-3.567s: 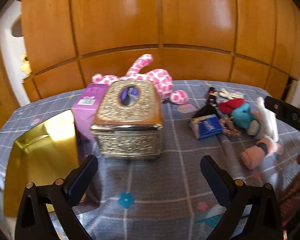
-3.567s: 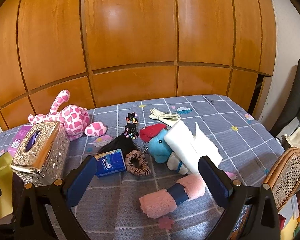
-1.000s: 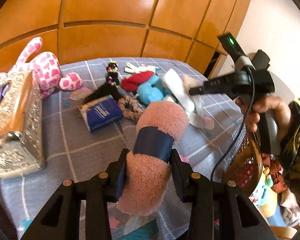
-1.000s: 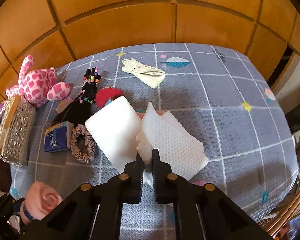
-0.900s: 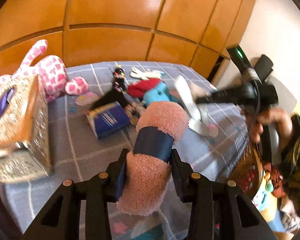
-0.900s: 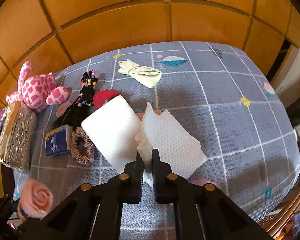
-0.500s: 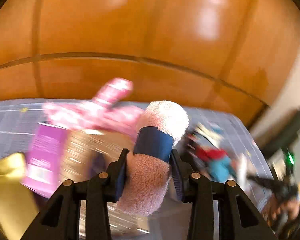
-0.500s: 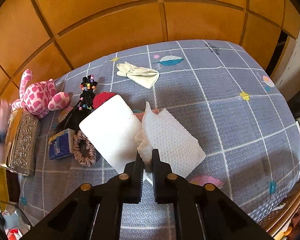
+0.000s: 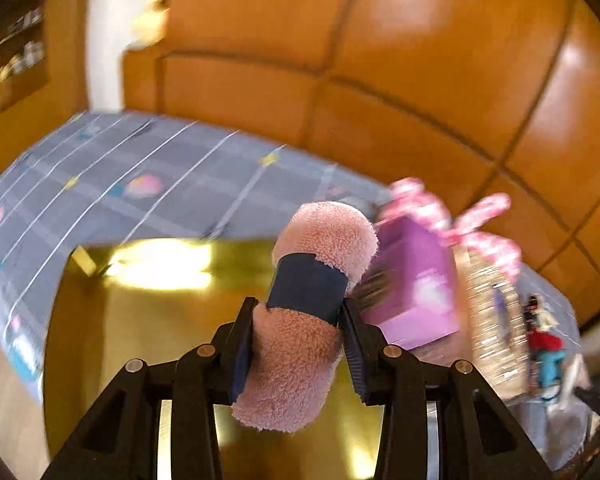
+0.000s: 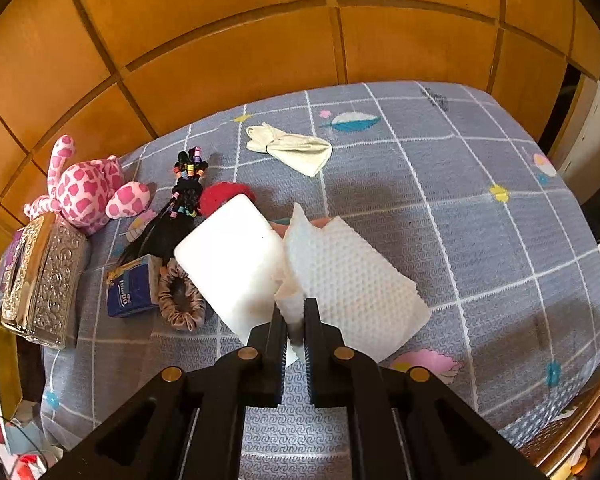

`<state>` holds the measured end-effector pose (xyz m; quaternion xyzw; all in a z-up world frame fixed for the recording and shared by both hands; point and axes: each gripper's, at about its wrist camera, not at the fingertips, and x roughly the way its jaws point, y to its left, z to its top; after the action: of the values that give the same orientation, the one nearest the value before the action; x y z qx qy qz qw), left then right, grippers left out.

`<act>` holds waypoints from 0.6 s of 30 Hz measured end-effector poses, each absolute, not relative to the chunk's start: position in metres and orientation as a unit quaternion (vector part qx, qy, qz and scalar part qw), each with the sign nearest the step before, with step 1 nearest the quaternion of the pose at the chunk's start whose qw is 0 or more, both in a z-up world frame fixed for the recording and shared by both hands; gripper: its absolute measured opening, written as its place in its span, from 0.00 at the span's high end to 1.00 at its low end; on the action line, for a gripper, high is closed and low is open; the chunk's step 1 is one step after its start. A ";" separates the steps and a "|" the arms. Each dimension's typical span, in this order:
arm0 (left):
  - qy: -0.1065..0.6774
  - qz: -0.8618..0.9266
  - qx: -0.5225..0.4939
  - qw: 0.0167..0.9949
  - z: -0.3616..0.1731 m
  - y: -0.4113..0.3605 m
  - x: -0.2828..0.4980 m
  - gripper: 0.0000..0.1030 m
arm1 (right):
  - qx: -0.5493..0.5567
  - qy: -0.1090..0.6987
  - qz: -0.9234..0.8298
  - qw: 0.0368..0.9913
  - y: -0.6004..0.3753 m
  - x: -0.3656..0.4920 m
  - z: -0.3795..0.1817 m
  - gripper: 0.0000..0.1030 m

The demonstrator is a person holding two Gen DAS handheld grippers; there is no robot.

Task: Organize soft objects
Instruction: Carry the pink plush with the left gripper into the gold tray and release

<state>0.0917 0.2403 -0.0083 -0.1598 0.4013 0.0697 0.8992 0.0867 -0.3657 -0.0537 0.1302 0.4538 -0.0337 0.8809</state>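
My left gripper [image 9: 298, 336] is shut on a rolled pink towel [image 9: 308, 312] with a dark blue band, held above a shiny gold box [image 9: 140, 320]. My right gripper [image 10: 296, 328] is shut on a white textured paper towel [image 10: 352, 276] and holds it above the table. On the grey checked cloth lie a pink spotted plush [image 10: 88, 188], a red soft toy [image 10: 222, 194] partly hidden by the paper towel, a brown scrunchie [image 10: 180, 296], a cream glove [image 10: 296, 148] and a black hairpiece with coloured beads [image 10: 180, 204].
An ornate silver tissue box [image 10: 40, 276] stands at the table's left, with a purple carton [image 9: 412, 288] beside it. A blue tissue pack [image 10: 130, 286] lies near the scrunchie. Wooden wall panels [image 10: 260, 40] run behind the table. A wicker chair edge [image 10: 596, 412] is at right.
My left gripper has swung left with the pink towel, from over the tissue box to above the gold box. My right gripper holds the paper towel almost still.
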 end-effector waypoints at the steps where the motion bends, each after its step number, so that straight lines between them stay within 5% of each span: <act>1: 0.413 0.075 -0.167 0.892 -0.021 0.248 0.089 0.60 | 0.129 0.454 -0.036 0.881 -0.366 0.087 -0.053 0.94; 6: 0.439 0.101 -0.189 0.873 -0.063 0.264 0.083 0.57 | 0.115 0.431 -0.058 0.893 -0.365 0.080 -0.044 0.95; 10: 0.430 0.105 -0.211 0.872 -0.070 0.265 0.082 0.34 | 0.094 0.404 -0.066 0.908 -0.359 0.074 -0.034 0.96; 18: 0.401 0.109 -0.187 0.890 -0.047 0.248 0.060 0.14 | 0.108 0.370 -0.014 0.923 -0.328 0.067 -0.009 0.96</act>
<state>0.0598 0.2481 -0.0471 -0.1865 0.4015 0.1088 0.8901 0.0668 -0.3280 -0.0095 0.1076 0.3696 -0.0141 0.9228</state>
